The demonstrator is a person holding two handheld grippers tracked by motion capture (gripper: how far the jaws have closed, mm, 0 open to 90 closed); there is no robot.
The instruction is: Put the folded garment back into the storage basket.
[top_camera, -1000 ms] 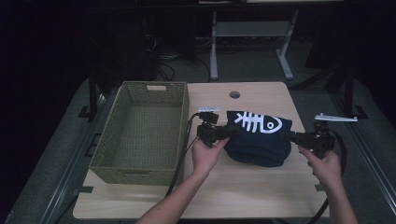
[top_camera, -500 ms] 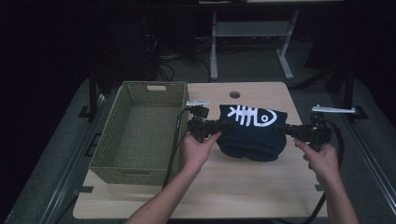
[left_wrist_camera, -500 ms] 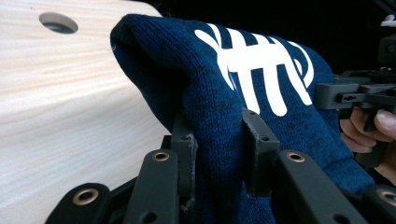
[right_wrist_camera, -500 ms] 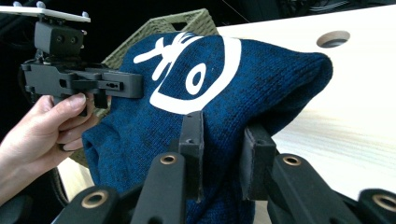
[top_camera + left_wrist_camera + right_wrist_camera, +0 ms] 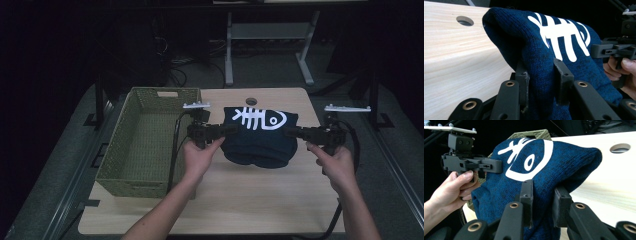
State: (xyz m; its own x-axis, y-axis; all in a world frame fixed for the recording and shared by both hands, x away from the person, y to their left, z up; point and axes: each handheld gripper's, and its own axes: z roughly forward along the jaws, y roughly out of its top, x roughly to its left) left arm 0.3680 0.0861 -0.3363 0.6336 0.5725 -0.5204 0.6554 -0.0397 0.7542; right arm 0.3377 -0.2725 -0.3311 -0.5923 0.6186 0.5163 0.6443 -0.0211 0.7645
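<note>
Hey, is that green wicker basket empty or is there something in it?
Empty. In the high view the basket shows only its bare woven floor; the folded blue sweater hangs beside it, clamped between both grippers.

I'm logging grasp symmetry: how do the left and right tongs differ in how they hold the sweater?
The left tongs pinch the blue sweater at its edge nearer the wicker basket; the right tongs pinch the opposite edge. The left points right, the right points left. Both are shut on the knit, holding it up.

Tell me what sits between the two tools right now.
The folded navy sweater with the white fishbone print spans the gap, pinched by the left tool and right tool, as the high view shows.
</note>
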